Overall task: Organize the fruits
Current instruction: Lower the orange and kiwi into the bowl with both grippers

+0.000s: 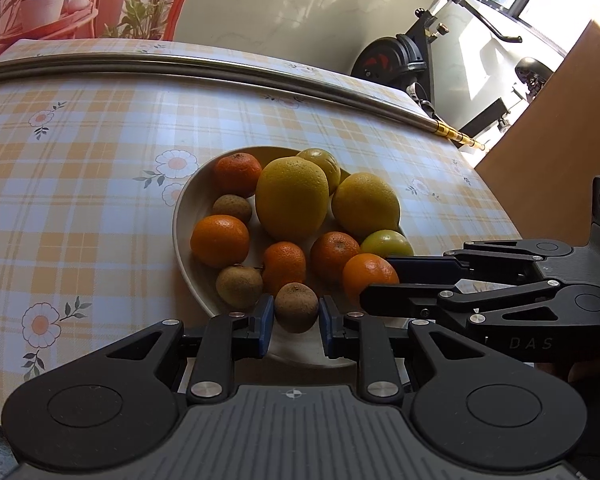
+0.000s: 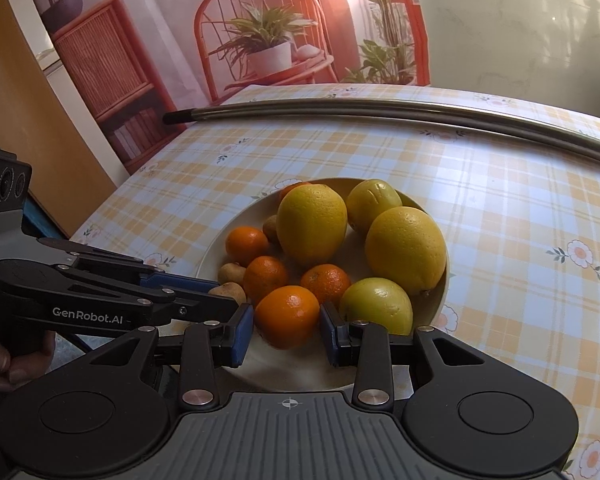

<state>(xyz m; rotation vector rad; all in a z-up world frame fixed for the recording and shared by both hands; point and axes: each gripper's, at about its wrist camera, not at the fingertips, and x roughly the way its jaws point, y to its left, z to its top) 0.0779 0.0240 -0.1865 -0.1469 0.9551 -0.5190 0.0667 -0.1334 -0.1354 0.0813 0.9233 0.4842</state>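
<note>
A pale round plate point(image 1: 180, 220) sits on a table point(image 1: 80, 160) covered with an orange-and-white checked cloth with daisy prints, and it serves as the landmark for everything else. On the plate lie two big yellow fruits point(image 1: 292, 198), two smaller yellow-green fruits, several tangerines and a few small brown fruits.

The left hand-held gripper point(image 1: 296, 320) reaches over the plate's near rim. Its blue pads point(image 1: 265, 328) stand on either side of a small brown fruit point(image 1: 296, 307) at the plate's near edge. The left pad looks very close to the fruit and the right pad shows a thin gap; whether they press the fruit cannot be told. The jaws are spread only a little wider than this fruit.

The right hand-held gripper point(image 2: 286, 330) comes in over the near rim of the plate as well, beside the left one. Between its blue pads point(image 2: 242, 336) sits a tangerine point(image 2: 287, 316), with small gaps visible on both sides, so the jaws are parted moderately and do not appear to grip it. A yellow-green fruit point(image 2: 376, 306) lies just beside the right pad, on the plate.

A hand point(image 2: 4, 356) holds the grip of the left tool, seen at the left edge of the right wrist view.

Beyond the plate, a long metal rod point(image 2: 380, 110) lies across the table's far side.
</note>
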